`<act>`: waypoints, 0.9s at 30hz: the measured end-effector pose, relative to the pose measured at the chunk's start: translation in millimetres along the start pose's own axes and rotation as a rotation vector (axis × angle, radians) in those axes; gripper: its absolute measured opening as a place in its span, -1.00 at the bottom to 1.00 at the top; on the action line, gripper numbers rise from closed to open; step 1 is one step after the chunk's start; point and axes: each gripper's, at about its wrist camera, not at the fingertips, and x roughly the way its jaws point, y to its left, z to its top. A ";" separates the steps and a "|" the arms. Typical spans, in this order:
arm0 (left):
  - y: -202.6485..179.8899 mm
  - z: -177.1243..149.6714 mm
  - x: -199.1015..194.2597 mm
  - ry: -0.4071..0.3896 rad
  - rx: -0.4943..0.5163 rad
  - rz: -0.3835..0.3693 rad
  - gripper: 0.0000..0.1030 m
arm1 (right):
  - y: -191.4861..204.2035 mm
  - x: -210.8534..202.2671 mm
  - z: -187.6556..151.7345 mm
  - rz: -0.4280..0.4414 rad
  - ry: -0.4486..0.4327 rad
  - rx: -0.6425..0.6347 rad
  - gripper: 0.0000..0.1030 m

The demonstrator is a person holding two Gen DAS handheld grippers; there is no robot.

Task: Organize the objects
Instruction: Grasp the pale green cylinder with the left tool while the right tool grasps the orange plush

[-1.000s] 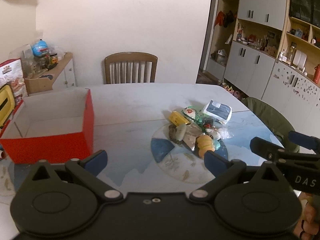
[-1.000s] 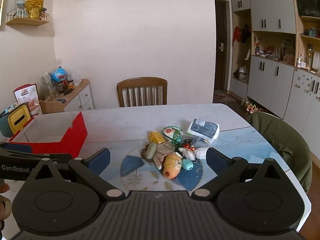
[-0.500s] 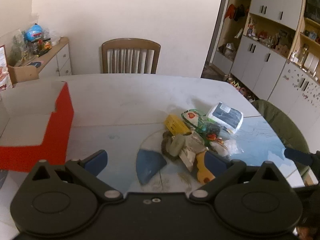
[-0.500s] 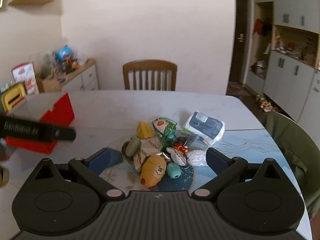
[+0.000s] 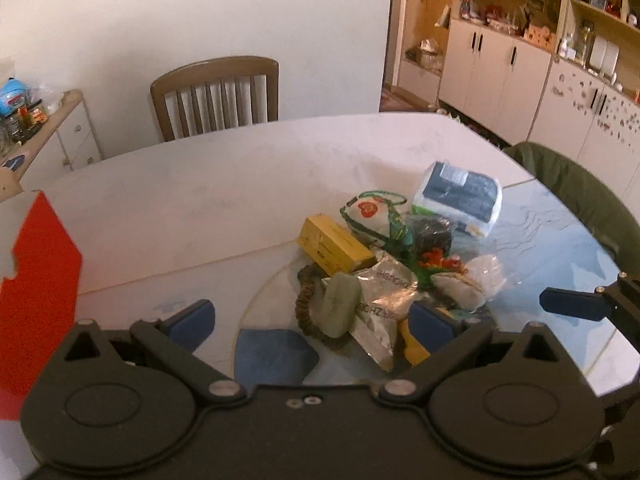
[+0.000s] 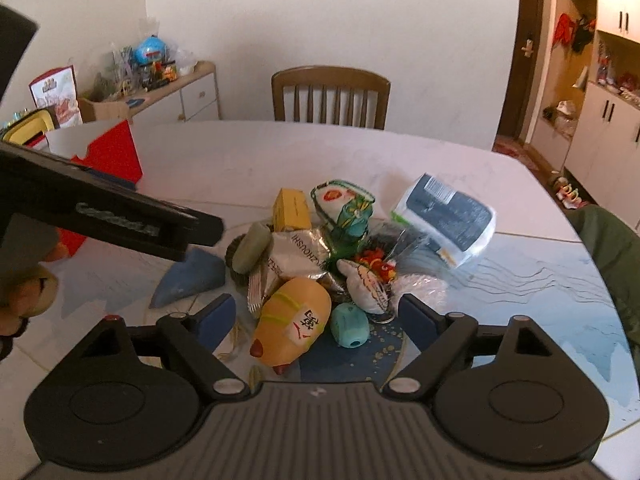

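R tongs [image 6: 314,320] spread wide above yellow toy [image 6: 294,322] & teal piece [image 6: 349,325].

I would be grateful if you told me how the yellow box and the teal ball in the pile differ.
The yellow box is a straight-edged carton; the teal ball is rounded, with a small hole. The yellow box sits at the far side of the pile, towards the chair; the teal ball lies at the near edge, close to the right gripper. The box looks larger. Both rest on the table, ungripped.
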 end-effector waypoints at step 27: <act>3.8 11.1 66.0 0.080 -0.255 0.102 -0.15 | -7.9 54.9 -3.9 0.129 0.109 0.025 0.02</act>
